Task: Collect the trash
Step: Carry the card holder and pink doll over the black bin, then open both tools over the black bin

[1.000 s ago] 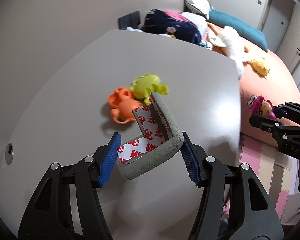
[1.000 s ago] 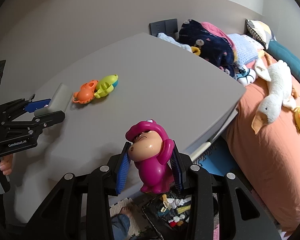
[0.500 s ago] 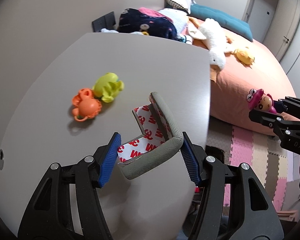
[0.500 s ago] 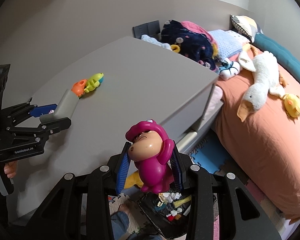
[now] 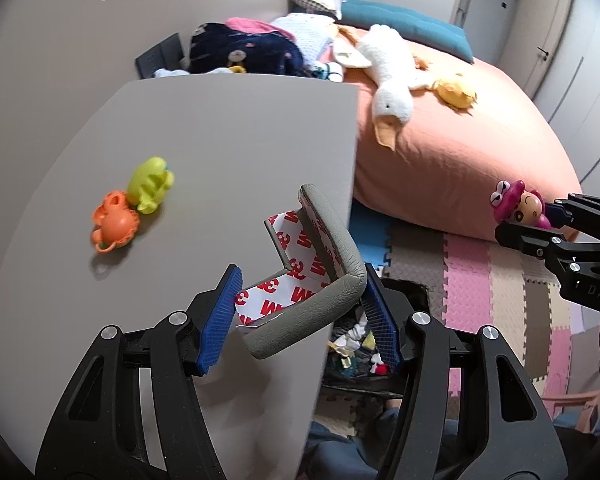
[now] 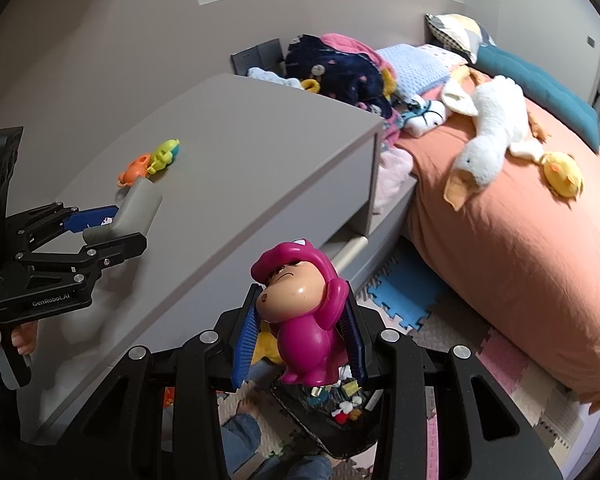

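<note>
Bedroom, grey walls; grey cabinet top (image 5: 228,152) along the wall, bed with orange cover (image 5: 460,160) beside it, foam puzzle mats (image 5: 480,280) in pink, beige and blue on the floor between. Item one, on my left gripper (image 5: 300,312): a grey foam corner guard (image 5: 324,280), L-shaped, its inner faces lined with white backing printed in red, clamped between the blue pads (image 5: 220,320) with the jaws at moderate width; I hold it over the cabinet's front edge, above the floor side. Item two, on my right gripper (image 6: 300,336): a magenta hooded figurine (image 6: 304,312), upright, pinched at the body by both blue pads, jaws narrow around it, held off the cabinet and over a dark trash bag (image 6: 340,420). The bag sits on the floor below both grippers, open, with mixed scraps visible inside. Item three, on the cabinet top, well apart from either gripper: an orange toy (image 5: 114,226) and a yellow-green toy (image 5: 150,184), touching each other. Item four, on the bed: a white plush goose (image 6: 488,136), a small yellow plush duck (image 6: 560,172) just beside it, a dark navy garment (image 6: 332,68) heaped near the cabinet's far corner, a teal pillow (image 6: 540,80) along the wall
</note>
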